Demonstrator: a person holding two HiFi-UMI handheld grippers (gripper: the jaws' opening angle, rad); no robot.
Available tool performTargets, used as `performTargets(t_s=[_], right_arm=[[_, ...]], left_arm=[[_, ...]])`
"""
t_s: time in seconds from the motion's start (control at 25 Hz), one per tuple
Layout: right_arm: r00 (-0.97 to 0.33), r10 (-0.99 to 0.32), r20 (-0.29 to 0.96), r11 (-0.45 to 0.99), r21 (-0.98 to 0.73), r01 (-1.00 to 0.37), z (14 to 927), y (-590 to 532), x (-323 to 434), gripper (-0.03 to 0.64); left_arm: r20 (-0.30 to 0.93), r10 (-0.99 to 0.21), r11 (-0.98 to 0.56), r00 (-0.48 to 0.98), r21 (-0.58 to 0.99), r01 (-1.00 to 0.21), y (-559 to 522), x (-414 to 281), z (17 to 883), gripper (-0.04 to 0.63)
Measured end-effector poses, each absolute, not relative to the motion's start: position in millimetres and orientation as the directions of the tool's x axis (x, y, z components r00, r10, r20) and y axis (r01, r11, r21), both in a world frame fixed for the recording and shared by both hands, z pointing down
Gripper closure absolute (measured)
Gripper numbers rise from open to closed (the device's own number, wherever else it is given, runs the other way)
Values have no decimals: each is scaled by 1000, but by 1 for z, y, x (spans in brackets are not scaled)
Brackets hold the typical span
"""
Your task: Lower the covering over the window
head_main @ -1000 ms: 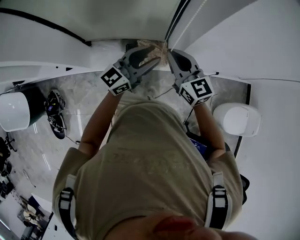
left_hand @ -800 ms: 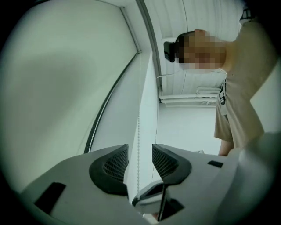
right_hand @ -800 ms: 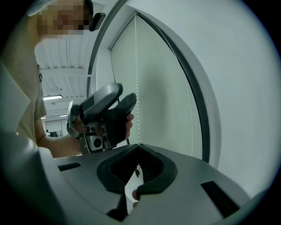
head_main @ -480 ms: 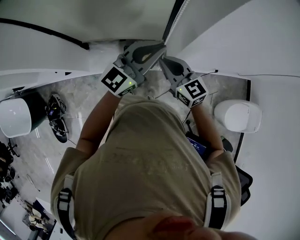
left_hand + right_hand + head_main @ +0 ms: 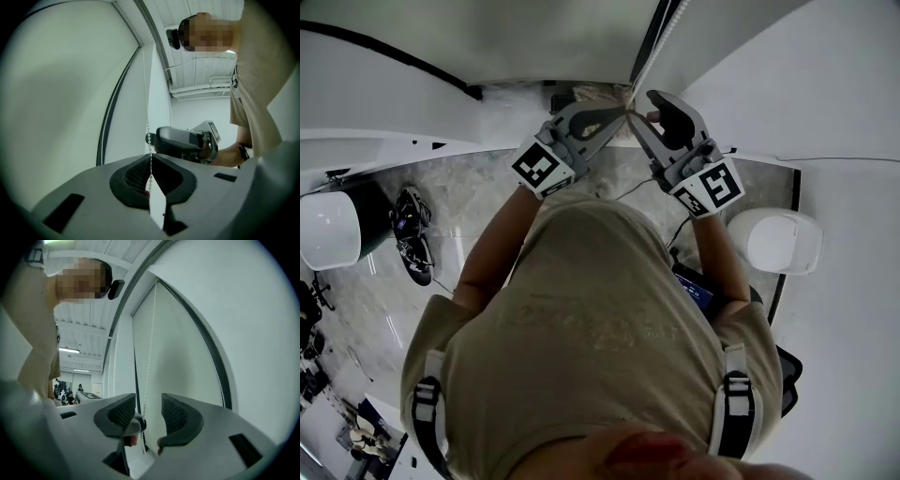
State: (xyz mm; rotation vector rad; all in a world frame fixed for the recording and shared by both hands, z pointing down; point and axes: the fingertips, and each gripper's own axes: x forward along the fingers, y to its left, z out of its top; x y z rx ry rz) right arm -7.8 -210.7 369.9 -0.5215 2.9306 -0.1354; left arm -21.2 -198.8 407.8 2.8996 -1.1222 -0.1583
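Observation:
A thin white bead chain hangs beside the pale window blind. My left gripper is shut on the chain, which runs straight up out of its closed tips. In the head view the left gripper and the right gripper meet at the chain. My right gripper has just been opening. Its pads stand apart and the chain hangs between them, touching neither. The right gripper also shows past the left one's tips. The blind fills the frame ahead.
A dark window frame curves along the blind's edge. Below, white rounded seats stand on the marble floor at either side. A dark bundle lies on the floor at the left. Distant people sit in the office behind.
The left jaws closed onto the chain. Both grippers dipped and then rose. The right jaws, shut before, now stand apart around the chain.

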Motion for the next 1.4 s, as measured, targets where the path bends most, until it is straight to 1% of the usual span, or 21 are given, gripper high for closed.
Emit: performTargets(t_s=[0.04,0.08,0.2,0.32,0.36,0.4,0.44,0.52,0.64,0.72,0.84,0.88,0.92,1.0,1.08,1.12,1.16,1.24,1.32,1.36,1.4], right_arm=[[-932,-336,-135,941,-95,-325,366,-208,-14,445],[-935,-333,-124,943,-75,-326,364,-207,-18,475],[-928,-357,-106,934,-44,-354,362,-204,-23,603],[-910,-400,-112,915,-98,-390,369,-210,-14,607],[-911,-404,-90,912,-125,-392,381,-212,-12,607],[-917,-395,-48,912,-144,-385,396,-213,-13,607],[-925,-380,-1,914,-158,-375,412,-211,-15,607],[-935,-353,44,918,-177,-355,430,-204,-17,607],[-939,-342,42,920,-189,-344,430,-197,-15,607],[-939,-341,44,920,-189,-343,431,-196,-14,607],[-941,-339,-1,932,-140,-335,424,-193,-7,606],[-938,-342,-48,932,-148,-332,415,-194,-2,551],[-929,-354,-105,926,-179,-333,403,-197,4,439],[-904,-386,-183,913,-219,-345,376,-204,17,426],[-908,-387,-162,917,-171,-361,364,-204,15,435],[-914,-382,-135,921,-139,-364,363,-202,9,464],[-920,-375,-114,925,-114,-363,364,-201,3,523],[-926,-363,-99,930,-103,-354,364,-198,-4,599],[-924,-374,-78,922,-135,-362,368,-203,-3,606],[-924,-380,-49,917,-153,-369,375,-206,-2,607],[-926,-377,-6,914,-167,-371,389,-209,-3,607]], left_arm=[[-87,-667,-745,740,68,-664,-196,-19,409,569],[-89,-659,-752,747,74,-654,-193,-17,410,569],[-75,-620,-784,781,96,-613,-185,-11,407,569],[-84,-603,-797,793,111,-594,-182,-24,401,569],[-108,-614,-788,782,131,-601,-183,-35,397,553],[-135,-632,-775,763,149,-615,-187,-46,390,518],[-154,-646,-763,748,153,-628,-191,-52,381,512],[-169,-637,-770,752,118,-627,-198,-42,361,495],[-142,-598,-801,789,81,-593,-205,-7,345,482],[-110,-619,-785,777,99,-612,-210,1,350,566],[-113,-633,-774,766,124,-621,-210,-8,353,571],[-99,-633,-774,768,113,-623,-208,-11,356,571],[-70,-629,-777,774,101,-622,-206,-12,364,571],[-1,-609,-790,793,96,-606,-200,-5,389,571],[26,-583,-804,812,120,-582,-189,6,410,571],[24,-576,-808,817,132,-574,-184,10,415,571],[22,-574,-809,819,138,-571,-181,11,416,571],[30,-575,-810,818,123,-574,-179,12,416,571],[11,-576,-813,817,93,-575,-181,3,409,569],[-33,-585,-809,810,96,-580,-184,-7,398,526],[-89,-600,-799,795,108,-591,-188,-20,381,428]])
